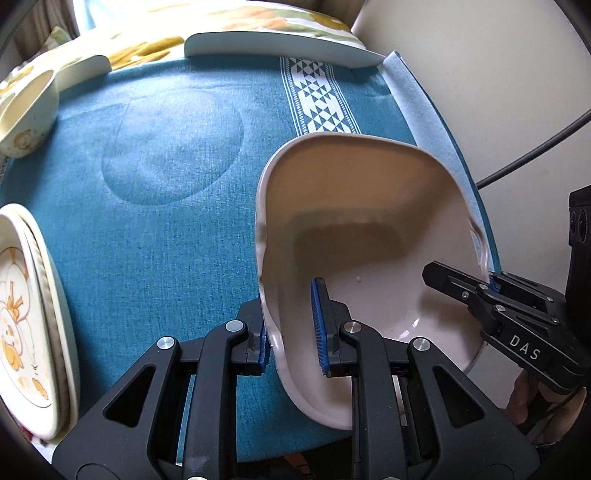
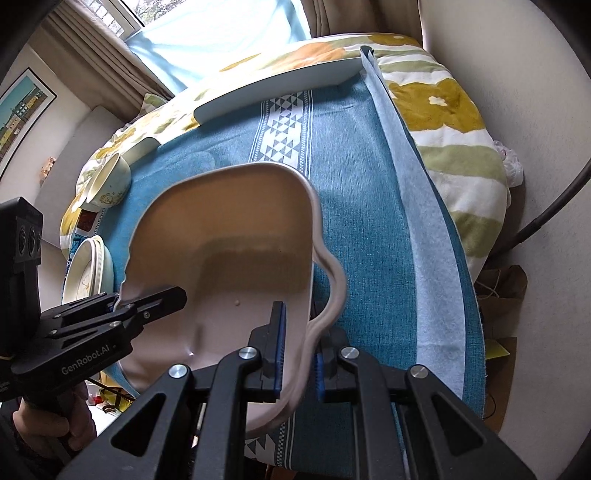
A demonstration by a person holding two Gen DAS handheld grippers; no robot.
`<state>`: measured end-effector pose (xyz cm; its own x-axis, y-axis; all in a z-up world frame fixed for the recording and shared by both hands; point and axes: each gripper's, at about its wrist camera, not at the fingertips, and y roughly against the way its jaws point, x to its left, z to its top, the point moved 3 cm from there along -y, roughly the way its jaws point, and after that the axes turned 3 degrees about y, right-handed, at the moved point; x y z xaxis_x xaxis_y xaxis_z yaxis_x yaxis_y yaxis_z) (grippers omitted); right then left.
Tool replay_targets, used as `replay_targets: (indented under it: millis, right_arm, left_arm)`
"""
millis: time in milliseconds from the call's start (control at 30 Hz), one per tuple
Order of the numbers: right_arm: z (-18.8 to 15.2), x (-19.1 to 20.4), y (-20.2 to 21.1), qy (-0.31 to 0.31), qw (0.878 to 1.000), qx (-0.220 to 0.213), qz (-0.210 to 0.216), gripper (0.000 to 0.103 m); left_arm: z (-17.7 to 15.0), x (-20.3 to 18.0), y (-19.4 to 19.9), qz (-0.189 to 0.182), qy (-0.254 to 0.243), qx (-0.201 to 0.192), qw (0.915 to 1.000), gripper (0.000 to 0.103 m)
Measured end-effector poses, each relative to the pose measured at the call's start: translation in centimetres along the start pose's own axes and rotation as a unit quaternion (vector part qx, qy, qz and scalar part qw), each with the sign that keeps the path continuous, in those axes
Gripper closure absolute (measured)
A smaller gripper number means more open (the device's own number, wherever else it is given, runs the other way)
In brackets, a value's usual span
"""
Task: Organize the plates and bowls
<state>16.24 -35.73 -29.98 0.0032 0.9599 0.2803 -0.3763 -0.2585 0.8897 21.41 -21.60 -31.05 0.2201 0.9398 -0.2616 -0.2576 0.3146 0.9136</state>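
Both grippers clamp the pink baking dish (image 1: 354,229) above the tabletop (image 1: 166,221): left gripper (image 1: 293,332) fingers pinch one rim, right gripper (image 2: 299,354) fingers the opposite.

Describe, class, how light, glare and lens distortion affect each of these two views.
Left wrist view: the far window light washes out the bedding; fisheye bends the teal cloth. Right wrist view: the window is overexposed, a glint shows inside the pink dish, edges darken.
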Motion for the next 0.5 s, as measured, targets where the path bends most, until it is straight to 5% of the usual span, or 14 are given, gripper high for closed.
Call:
replay_targets:
  millis: [233, 333, 400, 500]
  right_arm:
    - [0.12, 0.08, -0.47, -0.007, 1.0, 0.005, -0.002, 0.091]
    - [0.16, 0.19, -0.59, -0.011, 1.0, 0.001, 0.008, 0.077]
    - [0.19, 0.17, -0.61, -0.017, 1.0, -0.003, 0.017, 0.053]
    - [0.29, -0.11, -0.24, -0.03, 0.999, -0.013, 0.024, 0.048]
  left_arm:
    - [0.22, -0.1, -0.72, -0.003, -0.01, 0.013, 0.9999, 0.087]
    - [0.23, -0.11, -1.06, 0.001, -0.013, 0.019, 0.9997, 0.069]
    - [0.33, -0.16, -1.02, 0.005, -0.015, 0.011, 0.9998, 0.03]
    - [0.33, -0.05, -0.53, 0.007, -0.02, -0.001, 0.9998, 0.029]
